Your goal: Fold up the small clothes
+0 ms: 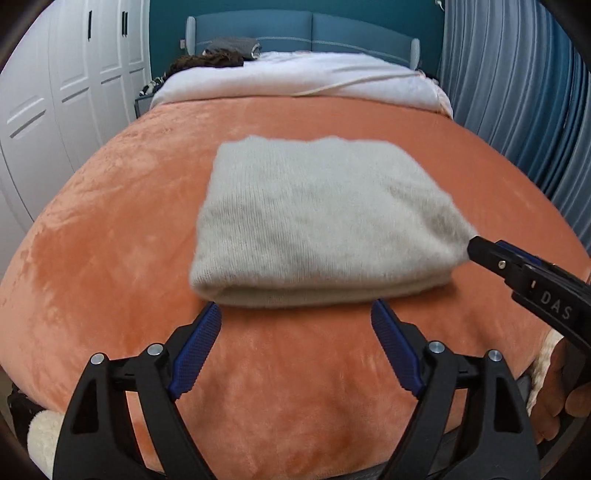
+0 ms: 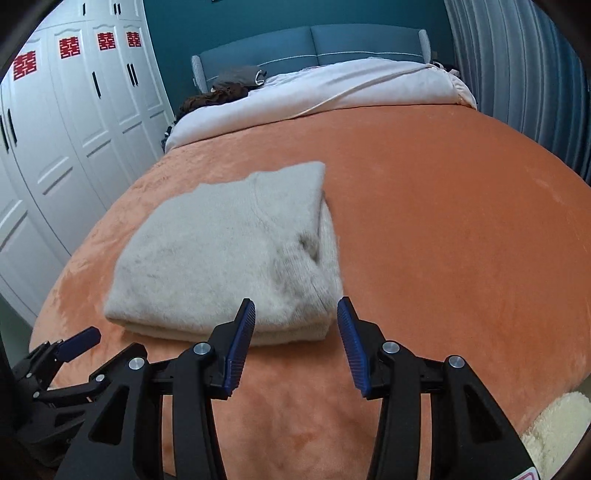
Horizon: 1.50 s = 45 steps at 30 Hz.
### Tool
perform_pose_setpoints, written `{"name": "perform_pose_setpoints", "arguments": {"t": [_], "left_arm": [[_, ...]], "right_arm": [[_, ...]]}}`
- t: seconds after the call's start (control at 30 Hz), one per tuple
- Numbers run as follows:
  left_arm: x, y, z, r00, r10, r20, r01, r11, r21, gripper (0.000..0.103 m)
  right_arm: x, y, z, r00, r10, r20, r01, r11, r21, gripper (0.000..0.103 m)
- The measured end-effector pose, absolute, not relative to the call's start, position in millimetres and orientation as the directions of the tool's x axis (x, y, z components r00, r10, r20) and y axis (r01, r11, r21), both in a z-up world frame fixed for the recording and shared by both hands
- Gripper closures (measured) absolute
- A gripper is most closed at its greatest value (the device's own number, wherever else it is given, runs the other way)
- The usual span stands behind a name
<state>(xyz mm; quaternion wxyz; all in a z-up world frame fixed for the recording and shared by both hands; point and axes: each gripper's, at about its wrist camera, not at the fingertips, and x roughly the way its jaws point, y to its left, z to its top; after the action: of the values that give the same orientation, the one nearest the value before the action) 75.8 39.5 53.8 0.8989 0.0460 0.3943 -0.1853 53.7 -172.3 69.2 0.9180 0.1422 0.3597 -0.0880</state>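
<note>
Left wrist view. A bed covered by an orange plush blanket [image 1: 110,236] is shown, with a white duvet [image 1: 295,79] bunched at its far end before a blue padded headboard [image 1: 306,33]. White panelled wardrobe doors [image 1: 55,92] stand to the left and a grey-blue pleated curtain [image 1: 517,92] to the right. A folded, fuzzy light-grey knit garment [image 1: 317,221] lies flat on the blanket, just ahead of the left gripper [image 1: 295,317], whose blue-padded jaws are spread wide and hold nothing. The right gripper [image 1: 474,248] enters from the right, its tip at the garment's right corner; the letters "DAS" are read on its black body. Whether its jaws are parted cannot be told here. Dark items by the headboard are too small to identify.

Right wrist view. Red double-happiness paper cuts [image 2: 68,48] are seen on the wardrobe doors. The right gripper [image 2: 296,314] has its jaws released, spread just before the garment's near right corner, with nothing gripped. The garment's layered near edge is visible; its far edge is blurred. A cream fleecy fabric [image 2: 554,424] is cut off at the lower right.
</note>
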Motion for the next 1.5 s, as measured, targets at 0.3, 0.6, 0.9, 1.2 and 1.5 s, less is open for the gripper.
{"name": "perform_pose_setpoints", "arguments": {"t": [0.3, 0.6, 0.9, 1.2, 1.5], "left_arm": [[155.4, 65.1, 16.5, 0.515, -0.143, -0.845, 0.197, 0.979, -0.046, 0.024], [93.3, 53.8, 40.7, 0.583, -0.179, -0.793, 0.232, 0.972, -0.049, 0.017], [56.8, 33.0, 9.9, 0.594, -0.108, -0.797, 0.264, 0.962, 0.067, 0.016], [45.9, 34.3, -15.1, 0.649, -0.108, -0.753, 0.247, 0.966, 0.075, 0.005], [52.5, 36.7, -18.7, 0.643, -0.117, -0.757, 0.244, 0.968, 0.058, 0.005]], "right_arm": [[100.4, -192.9, 23.5, 0.591, -0.024, -0.806, 0.312, 0.928, 0.201, 0.058], [22.4, -159.1, 33.5, 0.636, -0.102, -0.765, 0.312, 0.941, 0.133, 0.047], [3.4, -164.4, 4.8, 0.607, -0.149, -0.781, 0.343, 0.935, 0.088, 0.037], [-5.3, -145.6, -13.3, 0.626, -0.177, -0.759, 0.287, 0.958, 0.013, 0.012], [-4.6, -143.1, -14.3, 0.610, -0.207, -0.765, 0.307, 0.952, -0.013, 0.011]]}}
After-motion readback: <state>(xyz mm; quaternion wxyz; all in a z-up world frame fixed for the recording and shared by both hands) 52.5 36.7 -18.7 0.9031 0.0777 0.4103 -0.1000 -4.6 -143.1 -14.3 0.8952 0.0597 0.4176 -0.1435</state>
